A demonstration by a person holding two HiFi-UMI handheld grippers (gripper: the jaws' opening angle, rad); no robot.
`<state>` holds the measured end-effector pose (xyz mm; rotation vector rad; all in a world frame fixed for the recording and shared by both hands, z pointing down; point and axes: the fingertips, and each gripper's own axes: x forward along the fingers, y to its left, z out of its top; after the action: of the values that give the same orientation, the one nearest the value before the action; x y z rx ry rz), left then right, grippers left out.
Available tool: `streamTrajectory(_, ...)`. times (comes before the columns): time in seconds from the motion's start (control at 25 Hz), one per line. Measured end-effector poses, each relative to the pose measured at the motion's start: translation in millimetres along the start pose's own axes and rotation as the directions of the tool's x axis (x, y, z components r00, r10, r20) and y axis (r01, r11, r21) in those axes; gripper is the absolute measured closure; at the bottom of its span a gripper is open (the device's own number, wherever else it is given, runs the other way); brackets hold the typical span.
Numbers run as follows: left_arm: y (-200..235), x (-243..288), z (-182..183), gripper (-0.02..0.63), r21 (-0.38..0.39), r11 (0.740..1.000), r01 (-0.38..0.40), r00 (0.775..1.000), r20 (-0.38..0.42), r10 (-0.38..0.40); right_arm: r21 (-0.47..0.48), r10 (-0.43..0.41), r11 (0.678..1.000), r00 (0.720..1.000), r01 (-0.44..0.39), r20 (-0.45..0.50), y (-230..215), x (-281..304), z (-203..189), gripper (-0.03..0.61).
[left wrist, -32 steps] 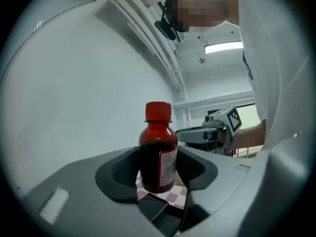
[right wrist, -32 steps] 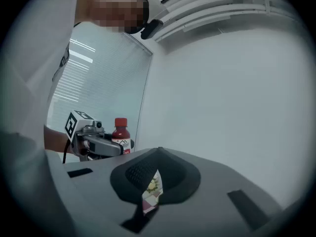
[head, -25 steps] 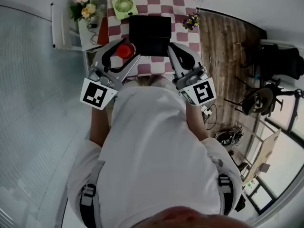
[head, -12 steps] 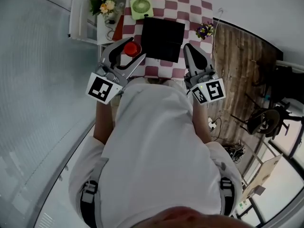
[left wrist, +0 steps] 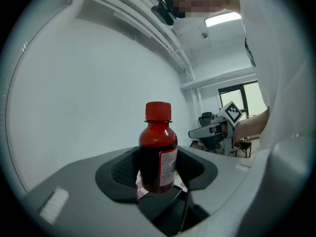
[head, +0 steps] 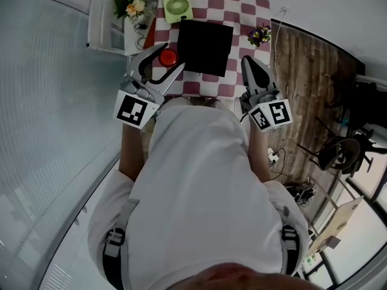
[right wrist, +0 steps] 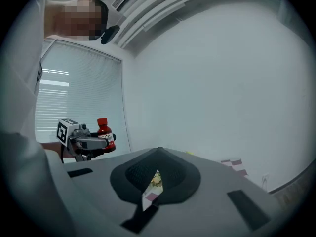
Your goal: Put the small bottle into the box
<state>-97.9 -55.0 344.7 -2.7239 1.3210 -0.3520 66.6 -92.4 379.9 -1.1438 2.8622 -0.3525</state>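
A small dark-red bottle (left wrist: 158, 149) with a red cap (head: 167, 57) stands upright between the jaws of my left gripper (head: 164, 64), which is shut on it. In the head view the bottle is held just left of the black box (head: 204, 48), near the box's front left corner. The box sits on a red-and-white checkered table (head: 242, 5). My right gripper (head: 249, 65) hovers off the box's front right corner with its jaws closed together and nothing in them. The right gripper view shows the left gripper (right wrist: 81, 137) holding the bottle (right wrist: 102, 131).
A green fan (head: 178, 8) stands behind the box. A flower bunch (head: 134, 6) is on a white shelf to the left, and a small flower pot (head: 260, 36) sits at the table's right edge. A wooden floor (head: 302, 71) lies to the right.
The left gripper still holds the bottle beside the box. The right gripper has drawn slightly away from the box's right side. The head camera has shifted.
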Motion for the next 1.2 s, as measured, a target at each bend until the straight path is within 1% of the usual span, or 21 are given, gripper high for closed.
streamTrajectory(0.12,-6.4,10.0,-22.3,0.393,0.06,0.998,0.028,0.997,-0.08,-0.023,0.007,-0.002,1.0,1.0,0.002,-0.012,0.5,-9.5,-8.9,0.575)
streamTrajectory(0.24,-12.1,21.2,-58.8,0.393,0.13,0.989,0.074,0.977,-0.21,-0.045,0.019,-0.027,0.999,0.999,0.028,-0.019,-3.1,-23.1,-14.6,0.575)
streamTrajectory(0.32,-13.1,25.6,-82.1,0.393,0.129,0.987,0.092,0.96,-0.275,-0.054,0.026,-0.048,0.998,0.999,0.048,-0.02,-7.1,-32.7,-14.4,0.575)
streamTrajectory(0.36,-14.3,27.9,-91.6,0.393,0.121,0.987,0.103,0.953,-0.296,-0.063,0.029,-0.057,0.998,0.998,0.058,-0.02,-9.1,-37.5,-14.6,0.575)
streamTrajectory(0.48,-21.0,38.9,-111.5,0.393,0.097,0.985,0.146,0.941,-0.322,-0.108,0.034,-0.09,0.995,0.996,0.091,-0.024,-16.1,-52.3,-18.3,0.575)
streamTrajectory(0.6,-26.0,49.5,-134.2,0.393,0.086,0.983,0.162,0.927,-0.356,-0.122,0.037,-0.125,0.991,0.992,0.126,-0.025,-23.7,-66.8,-20.6,0.575)
streamTrajectory(0.76,-34.1,64.0,-168.2,0.393,0.1,0.976,0.193,0.899,-0.417,-0.135,0.047,-0.166,0.985,0.986,0.167,-0.024,-30.8,-85.1,-23.7,0.575)
streamTrajectory(1.0,-43.7,86.4,-212.4,0.393,0.096,0.965,0.244,0.859,-0.484,-0.168,0.061,-0.218,0.974,0.975,0.22,-0.032,-39.7,-106.3,-30.7,0.575)
streamTrajectory(1.12,-47.1,94.5,-234.1,0.393,0.116,0.956,0.269,0.837,-0.519,-0.172,0.065,-0.237,0.969,0.971,0.238,-0.033,-42.6,-112.5,-33.2,0.575)
streamTrajectory(1.2,-49.3,99.0,-249.9,0.393,0.139,0.946,0.292,0.819,-0.546,-0.173,0.068,-0.248,0.966,0.968,0.25,-0.035,-44.2,-115.6,-35.7,0.575)
